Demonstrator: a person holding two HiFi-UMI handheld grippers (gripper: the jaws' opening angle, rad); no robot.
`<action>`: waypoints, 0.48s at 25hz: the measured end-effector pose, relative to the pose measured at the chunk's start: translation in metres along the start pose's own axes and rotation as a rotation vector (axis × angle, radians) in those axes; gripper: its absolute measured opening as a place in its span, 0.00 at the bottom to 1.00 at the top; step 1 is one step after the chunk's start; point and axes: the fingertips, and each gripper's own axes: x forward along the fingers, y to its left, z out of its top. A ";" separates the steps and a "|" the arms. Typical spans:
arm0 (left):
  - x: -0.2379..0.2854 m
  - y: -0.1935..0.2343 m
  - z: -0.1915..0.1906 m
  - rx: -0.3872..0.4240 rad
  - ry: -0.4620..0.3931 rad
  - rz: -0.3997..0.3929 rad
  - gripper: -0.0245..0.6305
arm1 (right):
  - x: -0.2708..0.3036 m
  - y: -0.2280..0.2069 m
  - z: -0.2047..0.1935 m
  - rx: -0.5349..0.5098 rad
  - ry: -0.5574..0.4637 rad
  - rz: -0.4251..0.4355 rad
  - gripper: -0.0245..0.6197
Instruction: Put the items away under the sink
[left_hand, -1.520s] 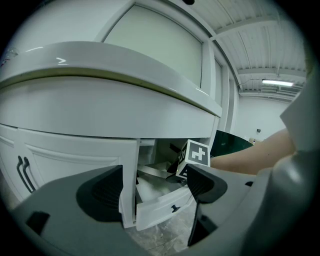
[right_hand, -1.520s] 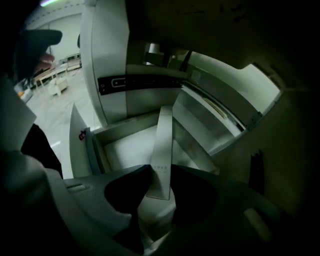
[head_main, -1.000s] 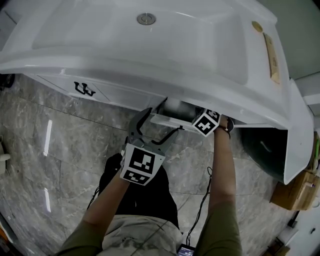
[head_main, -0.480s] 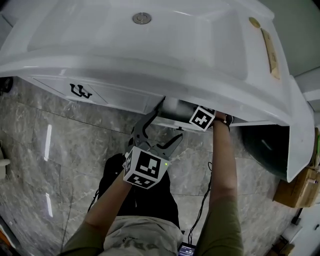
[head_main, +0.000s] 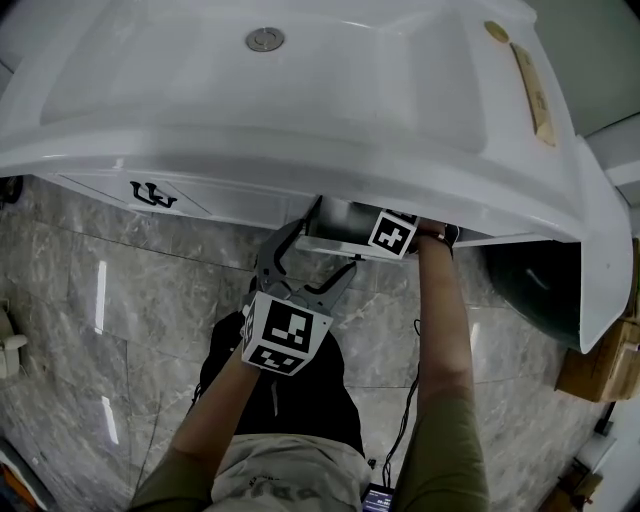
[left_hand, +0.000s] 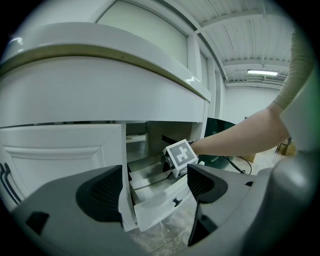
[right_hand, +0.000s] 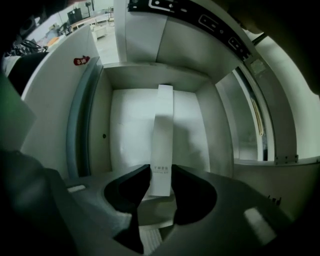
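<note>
A long white carton (right_hand: 162, 137) is clamped upright in my right gripper (right_hand: 161, 182), whose jaws are shut on its lower end. It hangs over the white floor of the pulled-out drawer (right_hand: 127, 130) under the sink. In the head view only that gripper's marker cube (head_main: 393, 235) shows, tucked beneath the sink's rim above the drawer front (head_main: 325, 246). My left gripper (head_main: 318, 252) waits open and empty just before the drawer, and its own view looks at the drawer front (left_hand: 160, 202) and the other gripper's cube (left_hand: 180, 156).
The white sink (head_main: 300, 90) overhangs the cabinet. A shut cabinet door with a black handle (head_main: 153, 193) is to the left. A dark bin (head_main: 530, 290) and a cardboard box (head_main: 600, 365) stand at the right. Marble floor (head_main: 130, 300) lies below.
My right gripper has sunk a little deeper into the drawer with the carton. The left gripper has stayed almost where it was, still open.
</note>
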 end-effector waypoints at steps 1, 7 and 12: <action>0.001 0.001 -0.001 0.000 0.004 0.000 0.63 | 0.001 0.000 0.000 0.003 0.003 0.001 0.25; 0.004 0.002 -0.003 0.002 0.026 -0.011 0.63 | -0.001 -0.004 0.004 0.041 -0.012 0.002 0.25; 0.005 0.005 0.000 -0.006 0.042 -0.012 0.63 | -0.011 -0.010 0.012 0.065 -0.062 -0.022 0.25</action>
